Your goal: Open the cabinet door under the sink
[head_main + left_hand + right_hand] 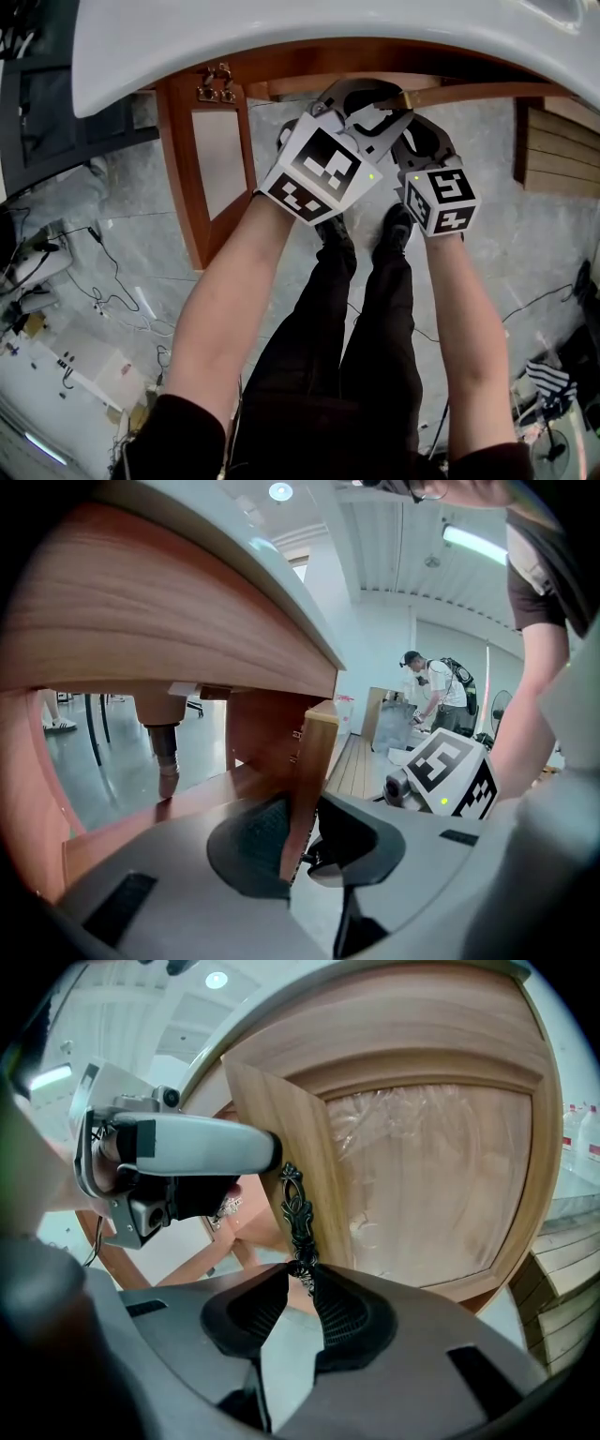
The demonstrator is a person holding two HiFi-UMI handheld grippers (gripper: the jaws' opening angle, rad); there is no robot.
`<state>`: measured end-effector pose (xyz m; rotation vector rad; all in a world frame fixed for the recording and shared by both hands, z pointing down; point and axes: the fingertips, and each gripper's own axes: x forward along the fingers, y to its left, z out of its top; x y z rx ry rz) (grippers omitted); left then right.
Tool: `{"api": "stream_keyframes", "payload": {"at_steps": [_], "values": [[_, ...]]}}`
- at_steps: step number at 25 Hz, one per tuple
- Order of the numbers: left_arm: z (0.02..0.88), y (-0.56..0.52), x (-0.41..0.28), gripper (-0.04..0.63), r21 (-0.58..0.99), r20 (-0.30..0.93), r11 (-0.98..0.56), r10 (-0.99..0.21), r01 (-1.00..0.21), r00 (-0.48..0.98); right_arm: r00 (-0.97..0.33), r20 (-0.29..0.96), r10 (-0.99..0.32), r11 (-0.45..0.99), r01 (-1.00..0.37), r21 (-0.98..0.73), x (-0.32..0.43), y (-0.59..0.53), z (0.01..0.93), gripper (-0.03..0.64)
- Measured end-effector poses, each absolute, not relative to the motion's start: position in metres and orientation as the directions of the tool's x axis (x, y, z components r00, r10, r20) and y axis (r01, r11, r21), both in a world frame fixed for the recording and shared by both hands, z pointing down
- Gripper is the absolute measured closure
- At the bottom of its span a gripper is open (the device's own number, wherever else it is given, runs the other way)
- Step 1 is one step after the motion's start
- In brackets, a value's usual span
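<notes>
1. Right claw (300, 1283), closest to its own lens, meets the cabinet door (422, 1176) at the dark ornate handle (298, 1208); that door stands ajar at centre and right of the right gripper view, tucked under the white sink (281, 37).
2. Likeliest trouble, as I judge it: the right claw has only the handle's lowest tip, so a firm pull could slide the pads off the thin metal; if the two claws draw along different arcs the door may twist on its hinges; the person's legs (375, 309) stand right below, in the door's swing.
3. Right claw: clenched on the bottom end of the handle, pads nearly meeting around it; left claw (302, 841): clamped across the door's free edge, one pad on each face, jaws set about as wide as the board is thick.
4. Further out: a second door (211, 155) hangs open at upper left of the head view; a drain pipe (166, 757) shows inside the cabinet at left of the left gripper view; cables (103, 281) trail over the grey floor (525, 244).
</notes>
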<state>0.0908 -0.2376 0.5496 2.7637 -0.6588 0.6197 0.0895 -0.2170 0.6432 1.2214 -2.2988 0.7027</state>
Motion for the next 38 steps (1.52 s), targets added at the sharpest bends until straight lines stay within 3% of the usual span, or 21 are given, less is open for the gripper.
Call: {"api": "stream_keyframes", "payload": {"at_steps": [20, 38], "values": [[0.546, -0.184, 0.114, 0.497, 0.126, 0.459, -0.832, -0.433, -0.540, 0.776, -0.484, 0.634, -0.603, 0.452, -0.862, -0.229, 0.164, -0.122, 0.643, 0.566], [0.540, -0.105, 0.173, 0.497, 0.166, 0.486, -0.799, -0.444, -0.578, 0.753, -0.467, 0.628, -0.622, 0.422, -0.876, -0.234, 0.239, -0.040, 0.624, 0.568]]}}
